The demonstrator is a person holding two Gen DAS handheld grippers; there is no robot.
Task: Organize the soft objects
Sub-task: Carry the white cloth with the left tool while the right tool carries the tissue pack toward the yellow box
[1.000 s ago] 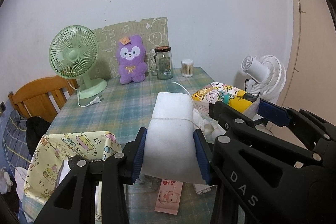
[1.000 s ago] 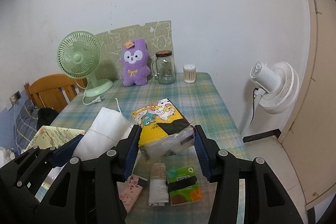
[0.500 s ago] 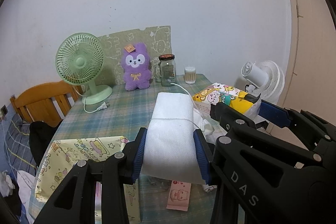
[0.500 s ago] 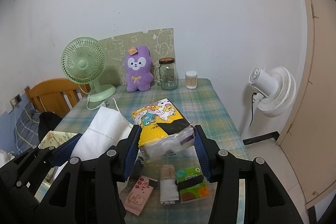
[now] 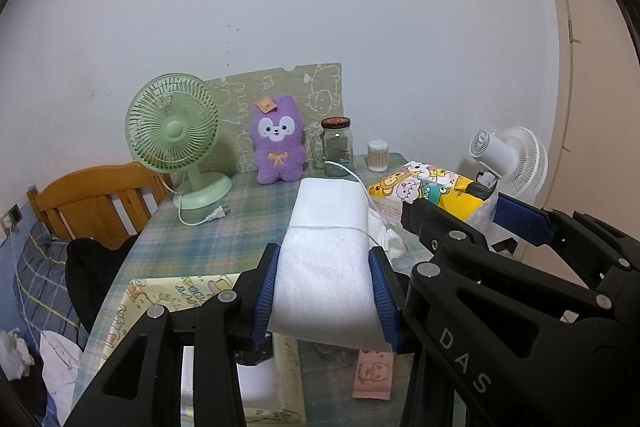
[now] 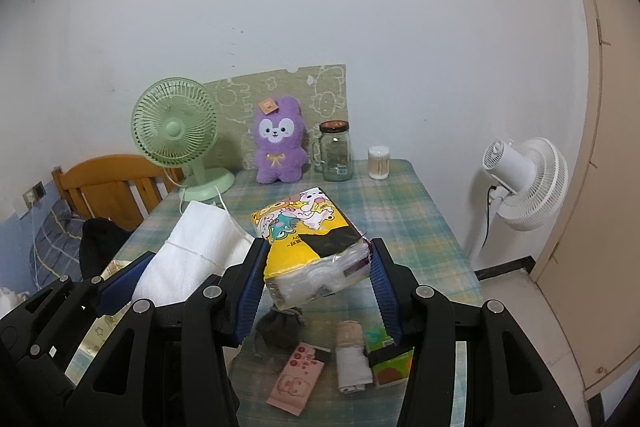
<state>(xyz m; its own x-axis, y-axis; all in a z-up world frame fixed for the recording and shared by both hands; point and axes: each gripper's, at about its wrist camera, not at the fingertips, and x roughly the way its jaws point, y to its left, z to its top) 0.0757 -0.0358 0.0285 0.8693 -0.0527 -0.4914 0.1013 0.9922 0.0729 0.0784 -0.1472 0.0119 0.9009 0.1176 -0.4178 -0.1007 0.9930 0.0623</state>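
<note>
My left gripper is shut on a folded white towel tied with a thin string, held above the table. Just to its right, my right gripper is shut on a yellow cartoon-print tissue pack, also seen in the left wrist view as the tissue pack. The white towel shows at the left of the right wrist view. On the plaid table below lie a pink packet, a rolled beige cloth, a green tissue pack and a dark pouch.
At the back stand a green desk fan, a purple plush toy, a glass jar and a cotton swab cup. A cartoon-print box sits at the front left. A wooden chair is left; a white floor fan right.
Both grippers have pulled back and risen together with their loads; the table and back objects look farther away, and more small items below have come into view.
</note>
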